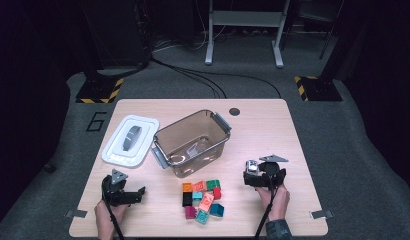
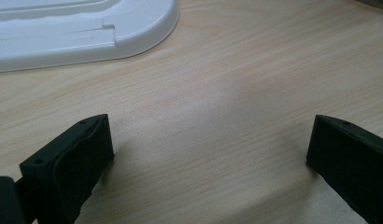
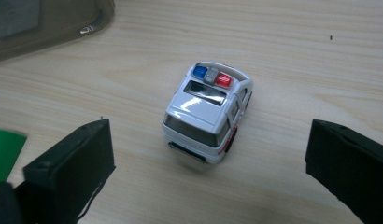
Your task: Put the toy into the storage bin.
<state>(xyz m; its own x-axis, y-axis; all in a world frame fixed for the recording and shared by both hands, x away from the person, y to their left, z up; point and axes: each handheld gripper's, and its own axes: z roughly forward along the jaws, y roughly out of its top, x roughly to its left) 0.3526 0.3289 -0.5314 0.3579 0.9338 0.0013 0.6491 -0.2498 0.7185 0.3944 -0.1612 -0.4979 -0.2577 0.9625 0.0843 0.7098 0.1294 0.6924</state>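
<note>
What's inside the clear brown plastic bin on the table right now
The clear brown plastic bin holds no toys. Through its tinted walls only pale glare and the wooden table beneath show. The coloured toy blocks and the white toy police car sit outside it.

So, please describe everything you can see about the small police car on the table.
The police car is a small white toy, glossy like painted metal or plastic. Its roof carries a light bar with a blue lamp and a red lamp, and red markings run along one side. It stands upright on its wheels on the wooden table, seen from one end. It sits between the open jaws of the right gripper, which do not touch it. In the high view it is right of the coloured blocks.
</note>
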